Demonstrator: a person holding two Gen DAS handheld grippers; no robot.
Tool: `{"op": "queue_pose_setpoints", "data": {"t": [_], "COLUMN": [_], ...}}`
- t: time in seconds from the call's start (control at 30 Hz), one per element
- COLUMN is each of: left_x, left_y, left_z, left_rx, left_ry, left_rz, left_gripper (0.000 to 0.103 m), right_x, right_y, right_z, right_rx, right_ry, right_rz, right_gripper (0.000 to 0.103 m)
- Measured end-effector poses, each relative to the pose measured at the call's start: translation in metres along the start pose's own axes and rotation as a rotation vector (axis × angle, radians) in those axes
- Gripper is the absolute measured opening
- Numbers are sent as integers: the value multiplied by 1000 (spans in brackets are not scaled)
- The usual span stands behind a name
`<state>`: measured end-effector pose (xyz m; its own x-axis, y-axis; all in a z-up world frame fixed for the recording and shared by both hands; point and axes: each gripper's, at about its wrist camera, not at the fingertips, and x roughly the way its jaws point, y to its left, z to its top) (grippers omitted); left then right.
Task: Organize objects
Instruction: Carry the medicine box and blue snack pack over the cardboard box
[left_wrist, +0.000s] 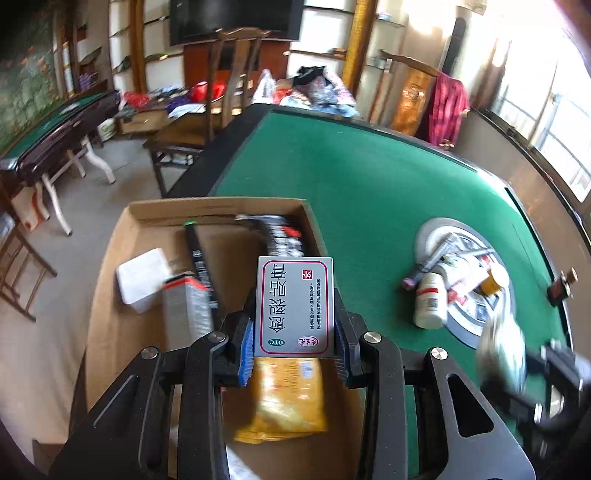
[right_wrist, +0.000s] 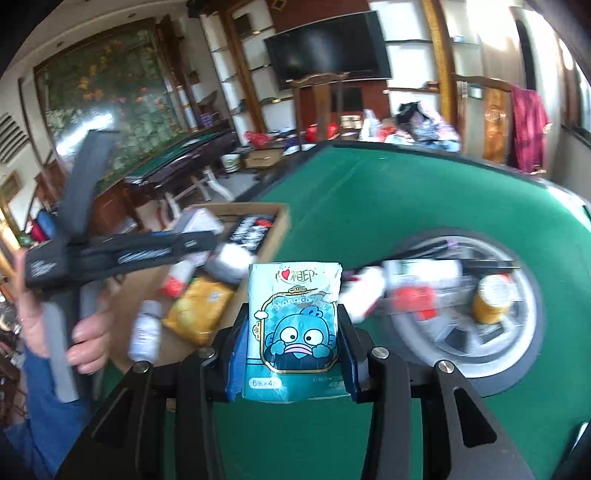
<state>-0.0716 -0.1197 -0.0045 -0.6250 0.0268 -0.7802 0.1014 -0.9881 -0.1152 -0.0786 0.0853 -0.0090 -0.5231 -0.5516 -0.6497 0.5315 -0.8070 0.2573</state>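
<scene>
Left gripper (left_wrist: 295, 354) is clamped on the grey medicine box (left_wrist: 295, 308), long axis pointing ahead, cardboard box (left_wrist: 110, 277) right underneath it; right gripper (right_wrist: 293, 363) pinches the tissue pack (right_wrist: 293, 328), box off to its left.

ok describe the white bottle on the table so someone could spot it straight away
On the green felt table, find the round grey hub in its middle, right of the cardboard box. The white bottle lies at the hub's near-left edge, the only plain white one beside an orange-yellow jar.
</scene>
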Motion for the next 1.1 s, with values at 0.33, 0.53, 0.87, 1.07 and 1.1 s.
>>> {"op": "queue_pose_setpoints", "data": {"t": [0.33,0.53,0.87,1.07,1.1], "left_x": [22,27,31,30,30], "left_y": [63,80,84,84,84], "left_z": [2,-1,-1,-1,-1], "left_rx": [-99,-114,-116,-112,-113], "left_ry": [74,97,112,110,110], "left_rz": [72,89,101,100,99], "left_gripper": [34,34,34,34,34], "right_x": [45,68,87,95,95], "right_y": [88,95,101,101,102], "right_z": [-14,-21,-31,-36,-37], "right_rx": [-59,-58,-79,-94,-105], "right_ry": [92,133,173,193,192], "right_rz": [120,98,68,52,48], "right_gripper": [42,42,42,45,45]}}
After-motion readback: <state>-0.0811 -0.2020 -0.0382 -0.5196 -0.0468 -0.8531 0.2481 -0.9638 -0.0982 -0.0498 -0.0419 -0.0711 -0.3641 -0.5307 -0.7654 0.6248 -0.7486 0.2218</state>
